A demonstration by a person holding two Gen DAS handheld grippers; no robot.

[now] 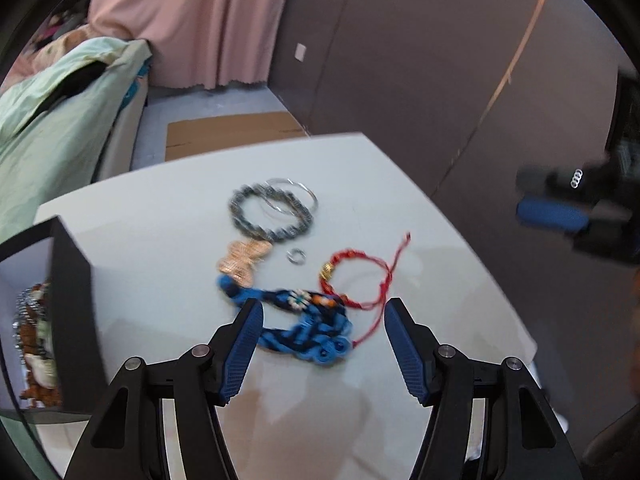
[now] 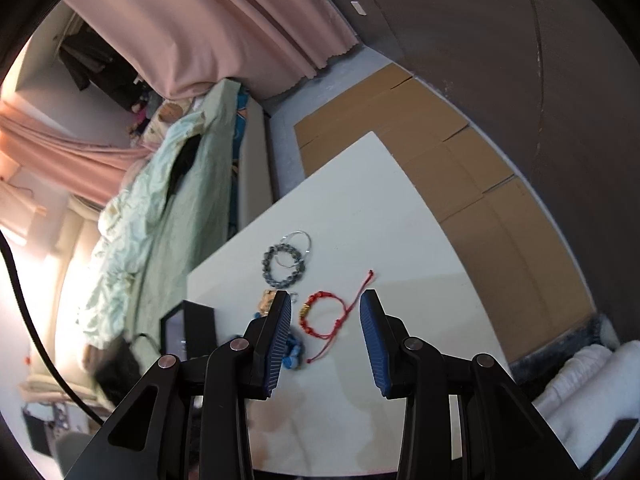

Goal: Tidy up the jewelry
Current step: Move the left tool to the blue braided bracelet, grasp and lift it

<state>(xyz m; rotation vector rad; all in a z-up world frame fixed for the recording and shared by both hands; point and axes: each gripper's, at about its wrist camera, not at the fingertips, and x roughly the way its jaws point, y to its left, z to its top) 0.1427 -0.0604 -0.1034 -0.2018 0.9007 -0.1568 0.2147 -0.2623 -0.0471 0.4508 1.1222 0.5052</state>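
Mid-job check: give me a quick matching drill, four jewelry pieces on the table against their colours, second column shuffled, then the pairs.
1. braided cord bracelet
2. string bracelet
3. butterfly clip
4. beaded bracelet

A. rose gold
B. grey
C. blue
D. red

Pairs: 1-C, 2-D, 3-A, 4-B

I stood at a white table in a bedroom. Pink curtains hung by a dark wall; flattened cardboard covered the grey floor, and a green quilt lay rumpled on the bed.
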